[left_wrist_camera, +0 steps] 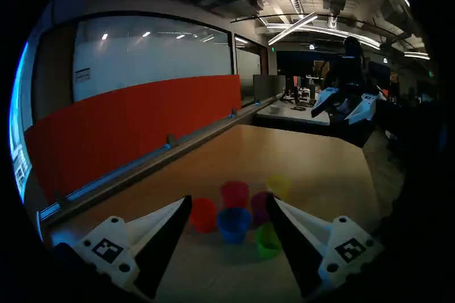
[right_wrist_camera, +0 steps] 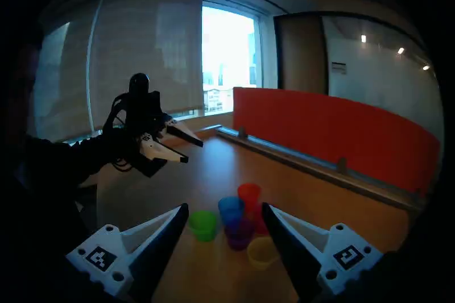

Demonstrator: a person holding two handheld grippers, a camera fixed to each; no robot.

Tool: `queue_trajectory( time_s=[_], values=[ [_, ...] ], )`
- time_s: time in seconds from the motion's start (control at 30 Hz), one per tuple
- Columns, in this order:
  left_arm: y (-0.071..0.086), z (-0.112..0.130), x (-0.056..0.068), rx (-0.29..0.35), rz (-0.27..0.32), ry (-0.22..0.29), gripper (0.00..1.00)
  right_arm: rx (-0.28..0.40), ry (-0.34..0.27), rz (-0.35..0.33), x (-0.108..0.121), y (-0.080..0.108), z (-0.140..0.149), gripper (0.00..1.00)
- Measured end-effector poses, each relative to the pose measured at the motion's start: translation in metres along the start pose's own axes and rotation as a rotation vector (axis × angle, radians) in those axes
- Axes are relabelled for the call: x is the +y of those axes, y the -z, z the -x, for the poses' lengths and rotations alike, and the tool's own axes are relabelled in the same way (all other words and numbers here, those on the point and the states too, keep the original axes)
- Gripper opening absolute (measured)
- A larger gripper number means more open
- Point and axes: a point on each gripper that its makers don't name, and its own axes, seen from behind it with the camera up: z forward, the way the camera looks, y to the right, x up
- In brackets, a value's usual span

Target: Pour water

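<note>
The left tool (left_wrist_camera: 227,198), fingers spread wide, faces six coloured cups (left_wrist_camera: 234,224) clustered on the wooden table (left_wrist_camera: 307,155).

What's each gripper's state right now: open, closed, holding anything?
Left gripper: open, holding nothing; the cups stand on the table ahead of it.
Right gripper: open, holding nothing.

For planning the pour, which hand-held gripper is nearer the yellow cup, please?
Right. The yellow cup lies just ahead of the right hand-held gripper; from the left hand-held gripper it lies beyond the other cups.
</note>
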Motion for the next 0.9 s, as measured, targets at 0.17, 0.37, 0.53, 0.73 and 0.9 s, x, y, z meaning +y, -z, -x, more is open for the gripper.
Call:
queue_trajectory(
  time_s=[0.17,0.37,0.53,0.73,0.9],
  values=[
    [-0.007,0.009,-0.006,-0.015,-0.003,-0.005,0.96,-0.014,-0.007,-0.006,0.001,-0.006,0.008,0.99],
    [-0.009,0.014,-0.011,-0.019,-0.003,0.0,0.96,-0.029,-0.007,-0.022,-0.001,-0.012,0.015,0.99],
    [-0.009,0.016,-0.014,-0.017,-0.006,0.0,0.96,-0.053,0.005,-0.037,-0.005,-0.02,0.026,0.99],
    [-0.009,0.016,-0.015,-0.011,-0.006,0.0,0.96,-0.076,0.01,-0.057,-0.01,-0.034,0.042,0.99],
    [-0.01,0.019,-0.016,-0.013,-0.006,-0.004,0.96,-0.098,0.018,-0.074,-0.013,-0.048,0.057,0.99]
  ],
)
